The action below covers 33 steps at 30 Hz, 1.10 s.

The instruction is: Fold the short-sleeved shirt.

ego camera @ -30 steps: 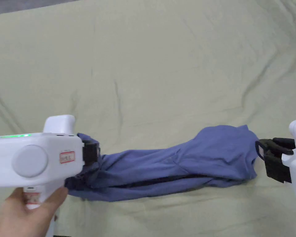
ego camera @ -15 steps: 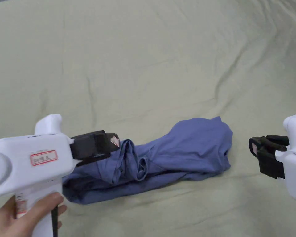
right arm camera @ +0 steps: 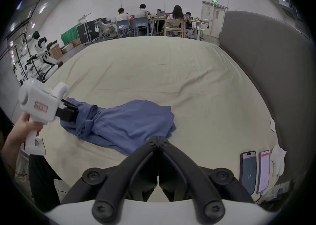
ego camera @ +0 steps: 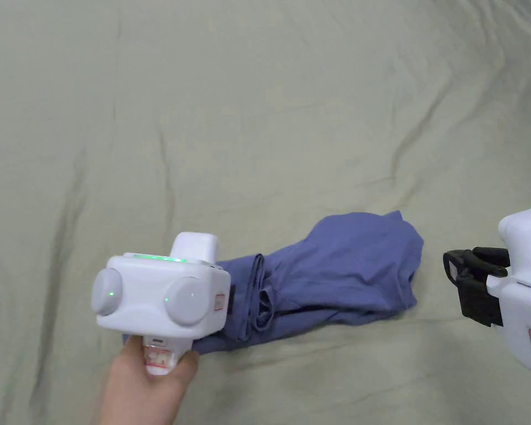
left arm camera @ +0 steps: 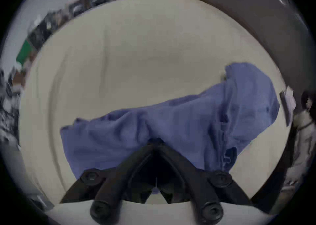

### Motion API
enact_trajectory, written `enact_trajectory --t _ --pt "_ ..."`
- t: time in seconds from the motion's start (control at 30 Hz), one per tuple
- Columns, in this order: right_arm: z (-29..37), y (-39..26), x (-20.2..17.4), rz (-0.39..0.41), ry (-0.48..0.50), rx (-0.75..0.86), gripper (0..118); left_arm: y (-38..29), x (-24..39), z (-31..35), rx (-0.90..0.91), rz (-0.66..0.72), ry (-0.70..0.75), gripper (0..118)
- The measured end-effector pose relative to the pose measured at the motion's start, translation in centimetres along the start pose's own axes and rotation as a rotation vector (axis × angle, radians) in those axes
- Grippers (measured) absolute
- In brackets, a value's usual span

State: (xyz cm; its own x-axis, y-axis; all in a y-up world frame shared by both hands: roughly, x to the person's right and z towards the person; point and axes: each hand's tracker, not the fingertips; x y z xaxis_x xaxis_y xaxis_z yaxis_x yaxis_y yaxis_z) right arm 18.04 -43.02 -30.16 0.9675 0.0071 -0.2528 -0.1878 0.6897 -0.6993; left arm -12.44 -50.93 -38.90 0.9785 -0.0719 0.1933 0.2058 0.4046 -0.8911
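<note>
The blue short-sleeved shirt (ego camera: 342,265) lies on the pale green sheet (ego camera: 259,110), folded into a long band with its left end doubled over. My left gripper (left arm camera: 155,141) is shut on that left end of the cloth (right arm camera: 85,117). In the head view its white housing (ego camera: 159,293) hides the jaws. The left gripper (right arm camera: 73,111) also appears in the right gripper view, held by a hand and clamped on the shirt's end. My right gripper (ego camera: 458,271) hovers just right of the shirt, apart from it. Its jaws are shut with nothing between them (right arm camera: 158,138).
A grey padded headboard (right arm camera: 273,74) borders the bed on the right. Two phones (right arm camera: 248,172) and a white cloth (right arm camera: 277,162) lie by it. People sit at tables (right arm camera: 153,18) far behind, and a white humanoid robot (right arm camera: 42,52) stands at the left.
My left gripper has carried the shirt's left end rightward, so the band is shorter. My right gripper, at the shirt's right end one second ago, now stands apart from it.
</note>
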Motion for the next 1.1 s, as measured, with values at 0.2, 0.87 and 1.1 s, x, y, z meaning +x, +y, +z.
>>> enact_trajectory --t 0.2,0.87,1.1 --pt "-0.4 0.1 -0.1 -0.015 0.008 -0.006 2 0.9 5.1 1.6 0.034 -0.144 0.045 0" --pt "2.1 1.9 -3.5 0.043 0.028 0.027 2 -4.1 -16.0 6.3 0.122 0.294 -0.108 107" --pt "1.0 1.3 -4.0 0.07 0.021 -0.028 2 -3.1 -12.2 -2.7 -0.012 0.222 -0.166 84"
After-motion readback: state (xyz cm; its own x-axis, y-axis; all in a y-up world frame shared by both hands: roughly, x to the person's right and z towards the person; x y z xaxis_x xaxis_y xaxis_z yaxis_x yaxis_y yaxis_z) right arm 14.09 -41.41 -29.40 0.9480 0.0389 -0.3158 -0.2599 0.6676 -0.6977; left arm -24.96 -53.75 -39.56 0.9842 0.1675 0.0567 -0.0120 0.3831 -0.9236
